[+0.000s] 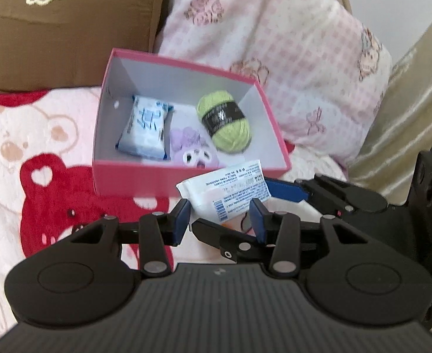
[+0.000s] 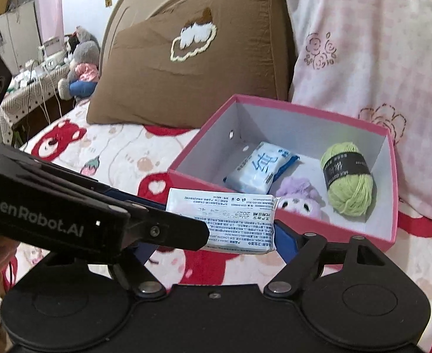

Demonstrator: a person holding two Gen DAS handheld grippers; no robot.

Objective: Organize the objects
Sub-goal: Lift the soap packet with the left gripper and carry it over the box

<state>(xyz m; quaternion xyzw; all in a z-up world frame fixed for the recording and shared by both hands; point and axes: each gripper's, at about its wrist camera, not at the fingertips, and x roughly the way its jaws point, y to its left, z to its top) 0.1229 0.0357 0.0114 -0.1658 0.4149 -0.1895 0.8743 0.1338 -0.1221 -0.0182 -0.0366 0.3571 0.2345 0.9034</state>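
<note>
A white tissue pack (image 2: 239, 223), flat and rectangular with rows of small dark print and a barcode on its wrapper, sits low in the middle of both views, just in front of the pink box (image 2: 333, 229) on the bed. The left hand-held gripper (image 1: 220, 216) has its blue pads against the pack's sides, clamped on it. The right hand-held gripper (image 2: 216, 244) holds the same pack between its wide-set fingers. Inside the white-lined box lie a blue-and-white tissue pack (image 1: 146, 128), a lilac plush toy (image 1: 190, 148) and a ball of green yarn (image 1: 224, 120) with a black band.
</note>
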